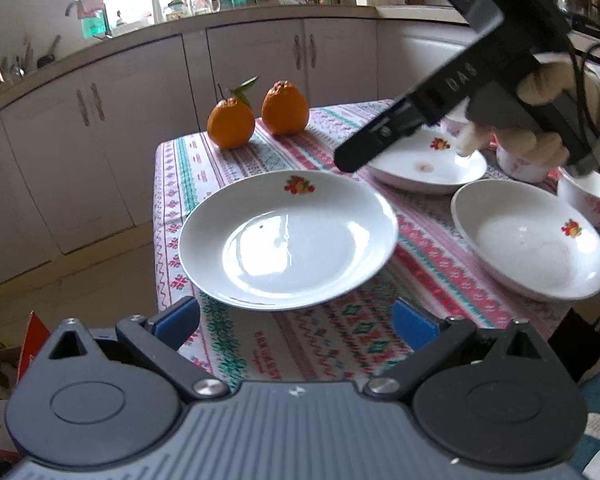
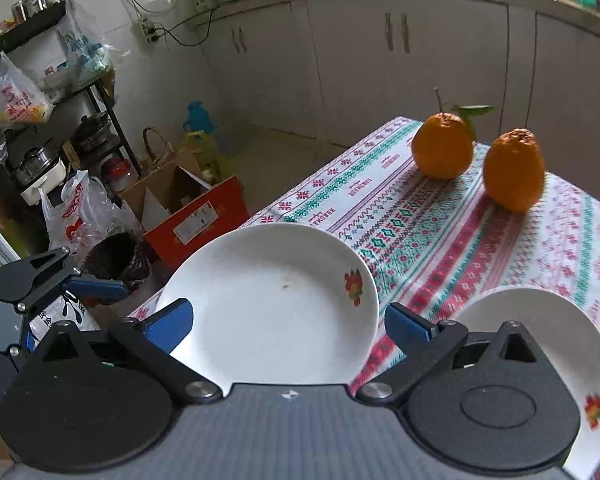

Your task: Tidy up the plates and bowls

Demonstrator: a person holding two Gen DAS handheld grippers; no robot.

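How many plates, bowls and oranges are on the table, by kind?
Plates: 3
Bowls: 2 in view, partly hidden
Oranges: 2
Total: 7

Left wrist view: three white plates, lower centre [image 1: 288,236], centre right [image 1: 432,166] and lower right [image 1: 528,240]; two oranges, upper centre [image 1: 231,123] [image 1: 285,108]; two small bowls at the right edge [image 1: 520,164] [image 1: 588,194]. Right wrist view: two plates, two oranges.
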